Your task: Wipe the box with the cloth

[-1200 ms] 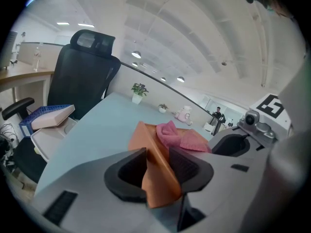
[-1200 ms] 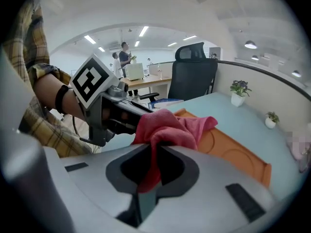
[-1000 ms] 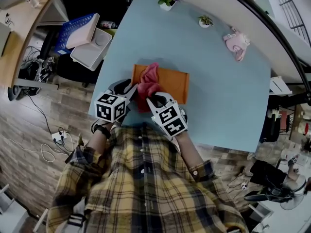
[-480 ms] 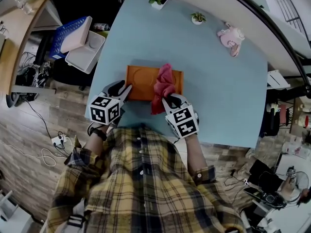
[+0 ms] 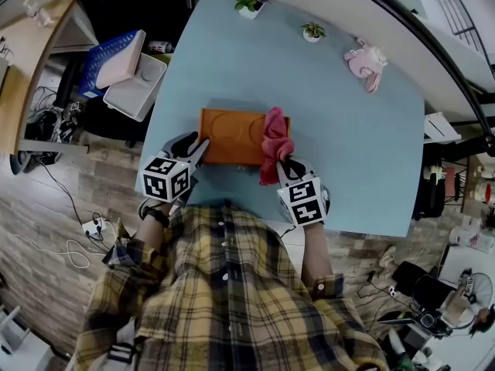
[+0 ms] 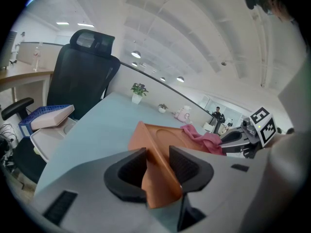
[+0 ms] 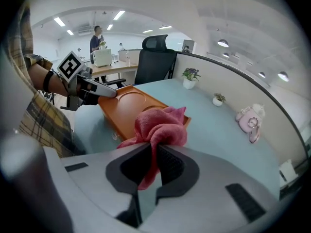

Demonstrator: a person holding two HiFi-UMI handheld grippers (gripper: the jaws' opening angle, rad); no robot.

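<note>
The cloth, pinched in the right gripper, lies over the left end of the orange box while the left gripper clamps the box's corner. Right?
No. The head view shows the cloth over the right end of the box; the rest is correct.

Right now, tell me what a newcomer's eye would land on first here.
The orange box stands out on the pale blue table, near the person's side, its left end clamped in the left gripper. A pinkish-red cloth lies bunched over the box's right end, pinched in the right gripper.
</note>
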